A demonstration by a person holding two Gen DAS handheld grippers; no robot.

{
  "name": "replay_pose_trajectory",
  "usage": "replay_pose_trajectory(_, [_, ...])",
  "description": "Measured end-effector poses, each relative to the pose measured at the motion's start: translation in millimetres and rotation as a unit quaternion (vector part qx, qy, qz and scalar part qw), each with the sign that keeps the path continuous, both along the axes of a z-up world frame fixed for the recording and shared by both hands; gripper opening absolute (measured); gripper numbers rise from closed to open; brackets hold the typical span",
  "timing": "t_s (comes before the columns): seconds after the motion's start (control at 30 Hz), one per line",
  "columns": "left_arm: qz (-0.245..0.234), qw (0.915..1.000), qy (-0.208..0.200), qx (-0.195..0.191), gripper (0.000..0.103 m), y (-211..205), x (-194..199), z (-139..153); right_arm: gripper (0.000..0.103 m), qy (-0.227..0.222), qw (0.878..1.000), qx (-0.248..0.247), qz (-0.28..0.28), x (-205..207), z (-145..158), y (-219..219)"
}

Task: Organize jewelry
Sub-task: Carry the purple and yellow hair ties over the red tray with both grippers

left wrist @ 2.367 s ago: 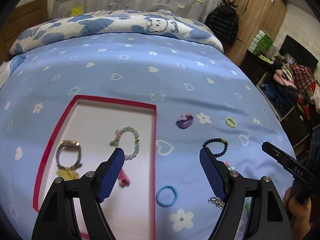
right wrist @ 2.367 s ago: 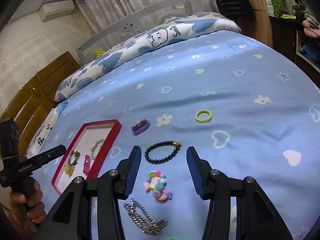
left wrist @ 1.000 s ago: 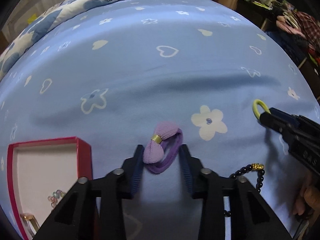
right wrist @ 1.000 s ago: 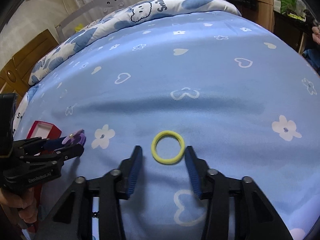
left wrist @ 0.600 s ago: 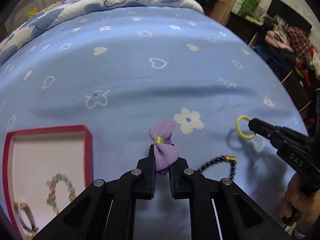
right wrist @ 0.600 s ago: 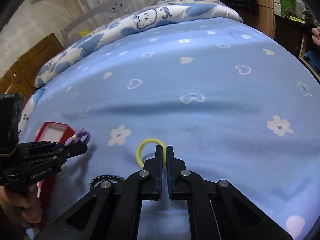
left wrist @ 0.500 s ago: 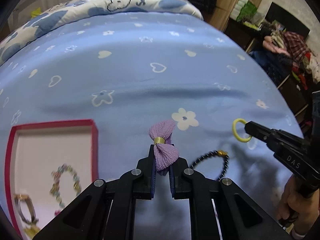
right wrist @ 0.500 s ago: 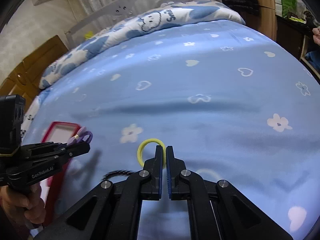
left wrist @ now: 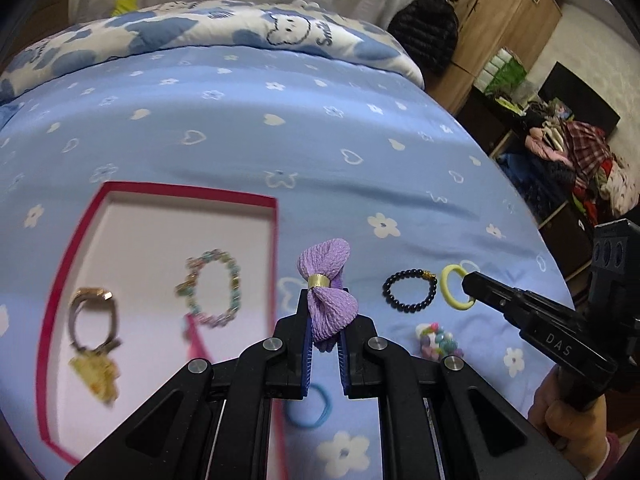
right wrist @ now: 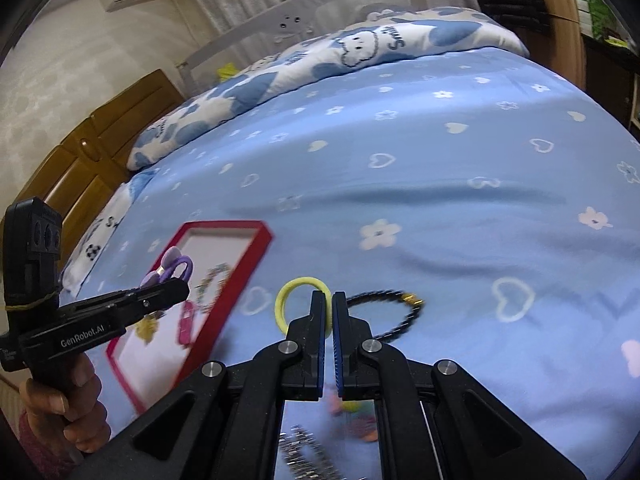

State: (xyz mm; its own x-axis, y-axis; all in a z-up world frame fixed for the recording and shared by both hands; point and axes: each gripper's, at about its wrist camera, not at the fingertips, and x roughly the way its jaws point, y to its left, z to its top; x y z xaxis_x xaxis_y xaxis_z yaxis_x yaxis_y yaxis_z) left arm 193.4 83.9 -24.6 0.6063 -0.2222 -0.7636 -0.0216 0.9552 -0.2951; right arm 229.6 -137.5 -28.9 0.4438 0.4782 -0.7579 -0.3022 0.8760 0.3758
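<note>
Both of your grippers are now carrying their items toward the red tray (left wrist: 276, 240), which is filling more of each view. Your left gripper (left wrist: 323, 344) is clamping the purple bow hair tie (left wrist: 326, 300) just beside the tray's right rim. Your right gripper (right wrist: 328, 320) is pinching the yellow ring (right wrist: 294, 292) above the blue bedsheet (right wrist: 440, 152), near the black bead bracelet (left wrist: 408, 292). A pastel bracelet (left wrist: 214, 292) and watch (left wrist: 92, 320) are lying inside the tray.

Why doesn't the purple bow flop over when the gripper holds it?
The purple bow probably is light: it stands upright above the left gripper, pinched only at its lower lobe. Its knit fabric looks soft and squashy, so it likely won't slip. The elastic loop behind it probably bends easily.
</note>
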Motion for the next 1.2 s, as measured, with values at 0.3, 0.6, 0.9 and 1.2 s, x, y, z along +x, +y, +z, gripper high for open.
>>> replay_pose_trajectory(0.3, [0.024, 0.9996, -0.013, -0.001, 0.009, 30.7, -61.9, 20.1, 0.003, -0.011, 0.999, 0.025, 0.037, -25.9, 16.3, 38.0])
replay_pose_trajectory(0.6, [0.066, 0.9977, -0.015, -0.004, 0.009, 63.0, -108.3, 26.6, 0.003, -0.019, 0.997, 0.038, 0.072, -47.6, 24.2, 73.4])
replay_pose_trajectory(0.9, [0.098, 0.9951, -0.012, -0.005, 0.009, 85.8, -138.9, 27.9, 0.003, -0.013, 0.993, 0.04, 0.106, -62.6, 20.2, 107.5])
replay_pose_trajectory(1.2, [0.113, 0.9935, 0.001, -0.006, 0.009, 99.4, -144.3, 18.3, 0.003, 0.001, 0.99, 0.031, 0.136, -71.0, 9.0, 136.7])
